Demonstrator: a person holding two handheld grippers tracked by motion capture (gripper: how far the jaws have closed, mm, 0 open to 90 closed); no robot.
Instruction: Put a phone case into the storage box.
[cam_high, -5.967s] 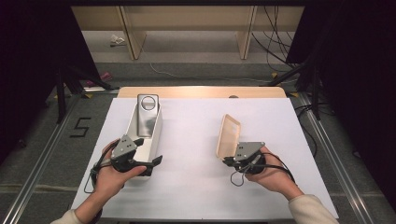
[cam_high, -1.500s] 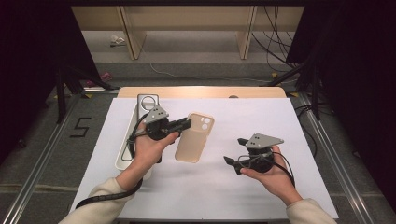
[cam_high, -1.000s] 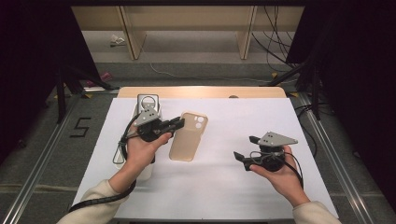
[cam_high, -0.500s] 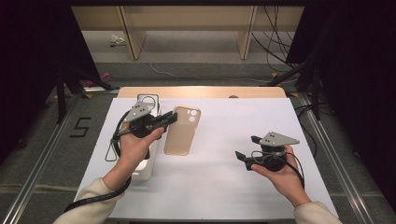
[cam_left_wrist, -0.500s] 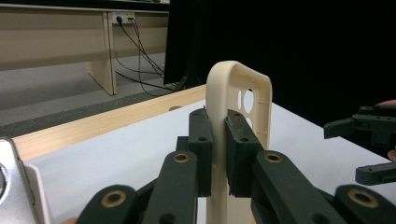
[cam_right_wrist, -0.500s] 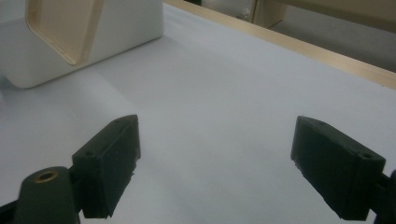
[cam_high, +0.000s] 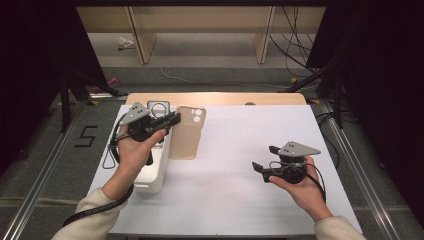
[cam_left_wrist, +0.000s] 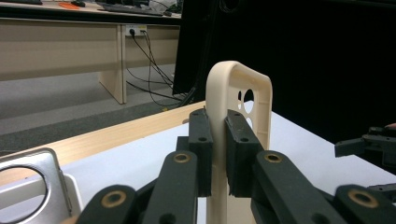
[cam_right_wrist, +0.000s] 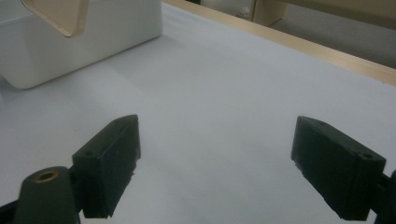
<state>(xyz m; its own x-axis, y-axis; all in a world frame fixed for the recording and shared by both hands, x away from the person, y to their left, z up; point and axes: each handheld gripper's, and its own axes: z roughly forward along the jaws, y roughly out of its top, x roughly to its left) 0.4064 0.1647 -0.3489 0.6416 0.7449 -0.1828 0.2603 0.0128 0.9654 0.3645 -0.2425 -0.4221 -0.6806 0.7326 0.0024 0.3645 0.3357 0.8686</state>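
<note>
Wide-apart jaws above white table (cam_right_wrist: 243, 93)

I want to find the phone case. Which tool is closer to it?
Left. The left tool is shut on the beige phone case, gripping its edge. The right tool is open, far off across the white table, touching nothing.

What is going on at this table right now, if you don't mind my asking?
A person works with tongs in each hand. The left tongs are shut on the edge of a beige phone case, holding it up beside a white box with a phone on it. The right tongs hover open and empty over the white table.
</note>
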